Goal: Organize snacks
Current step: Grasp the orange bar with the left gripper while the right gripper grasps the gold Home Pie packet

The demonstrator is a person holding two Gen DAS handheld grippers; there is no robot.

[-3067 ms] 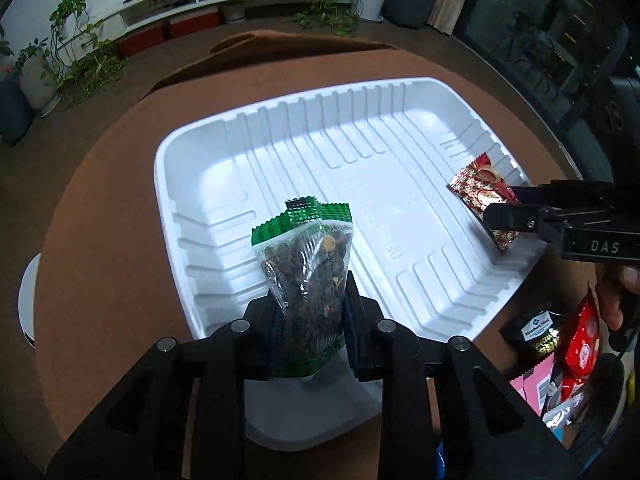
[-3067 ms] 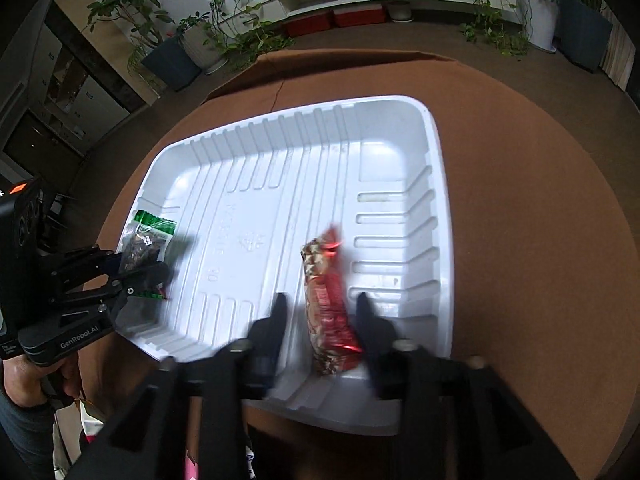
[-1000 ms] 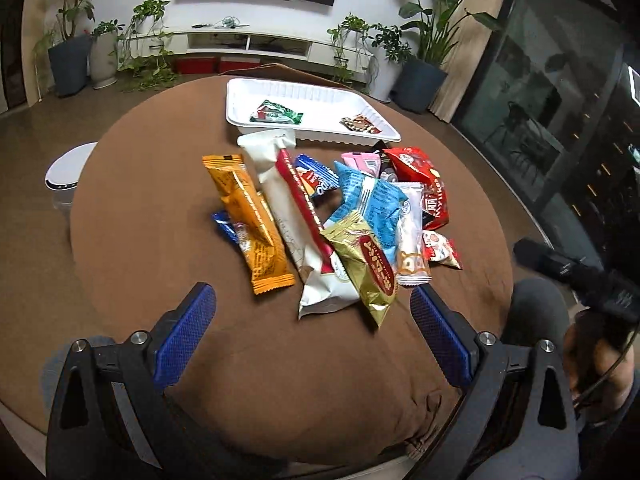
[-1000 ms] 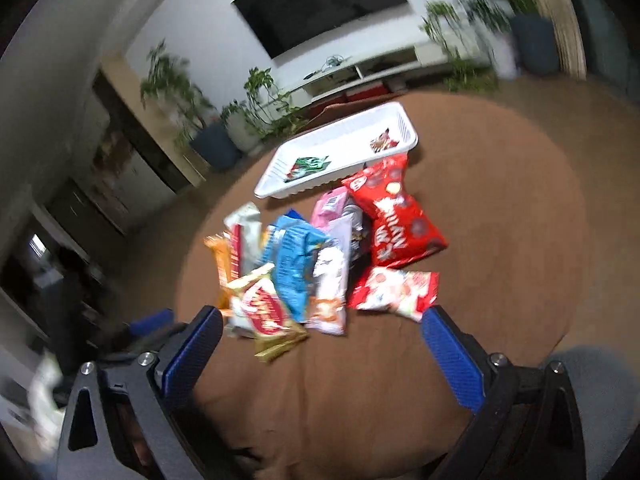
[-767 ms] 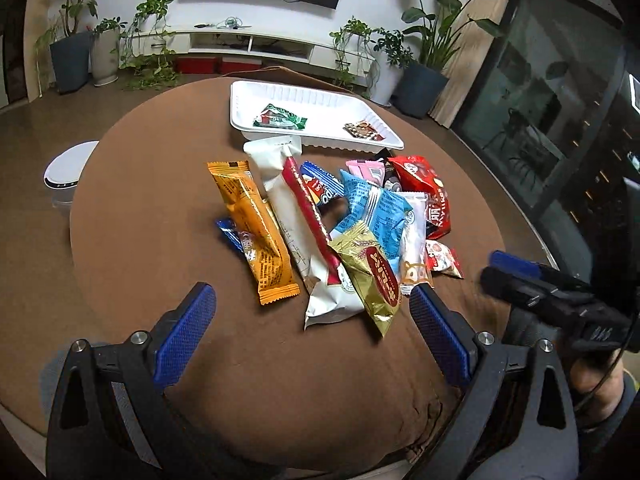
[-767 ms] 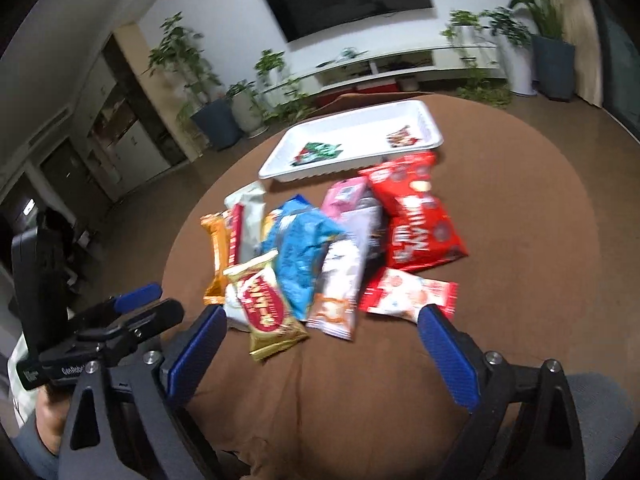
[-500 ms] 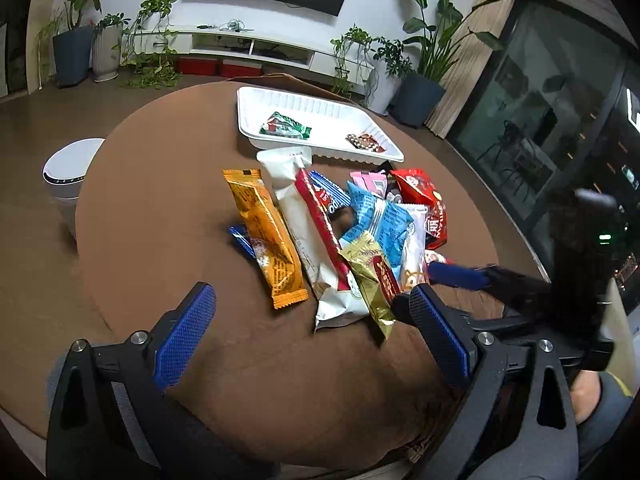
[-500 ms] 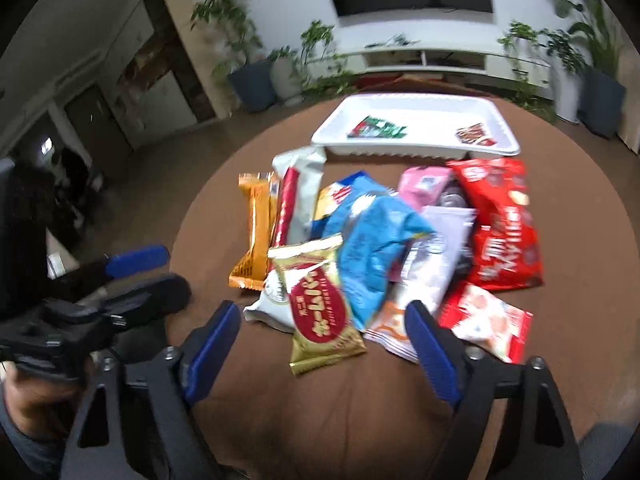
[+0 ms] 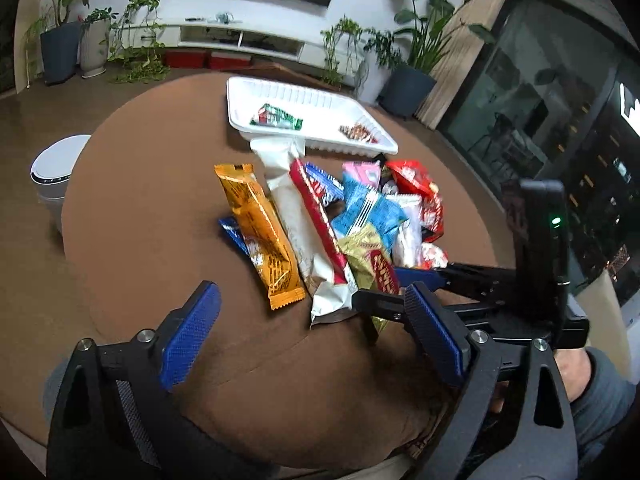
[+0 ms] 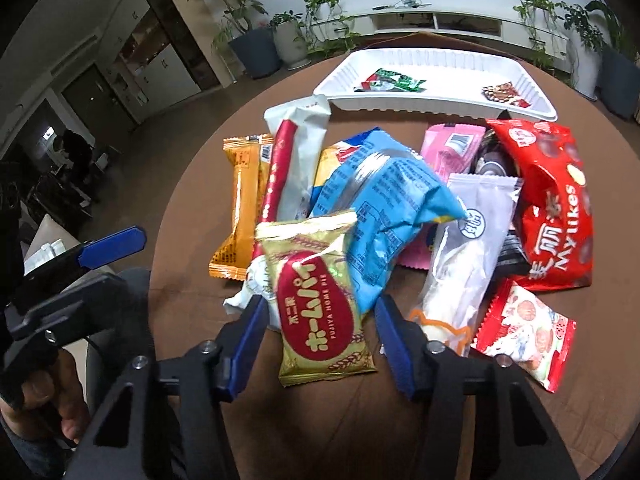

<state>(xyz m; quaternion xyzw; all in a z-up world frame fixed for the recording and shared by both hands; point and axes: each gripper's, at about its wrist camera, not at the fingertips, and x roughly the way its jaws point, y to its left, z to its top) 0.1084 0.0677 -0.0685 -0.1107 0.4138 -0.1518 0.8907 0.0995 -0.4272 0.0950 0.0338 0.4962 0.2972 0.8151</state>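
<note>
Across the middle of both frames, your snack pile sits on the round brown desk [image 10: 624,184]. At the top of the right wrist view the white tray [image 10: 532,92] holds two items: a green packet [image 10: 390,80] toward its left end and a small red-brown packet [image 10: 502,94] toward its right end, well apart from each other.

Your right gripper [image 10: 318,330] is spread apart at the bottom center of its own frame, one blue pad on each side of the gold pie packet [image 10: 320,308], which lies between them with a gap on either side; nothing is pinched. That packet overlaps the near end of the light blue bag [image 10: 392,216]. Left of it lie the orange packet [image 10: 240,204] and the long white wrapper with a red stripe [image 10: 294,152]. To the right sit the clear white pouch [image 10: 464,256], the pink packet [image 10: 452,150], the big red bag [image 10: 556,208] and, at lower right, the small red and white packet [image 10: 524,332].

Your left gripper [image 9: 314,338] hangs wide apart at the bottom of its frame, holding nothing, above bare desk just short of the pile. In that view the orange packet [image 9: 260,232] is the snack nearest its left pad, and your right gripper [image 9: 384,294] reaches in from the right edge around the gold packet's near end.
</note>
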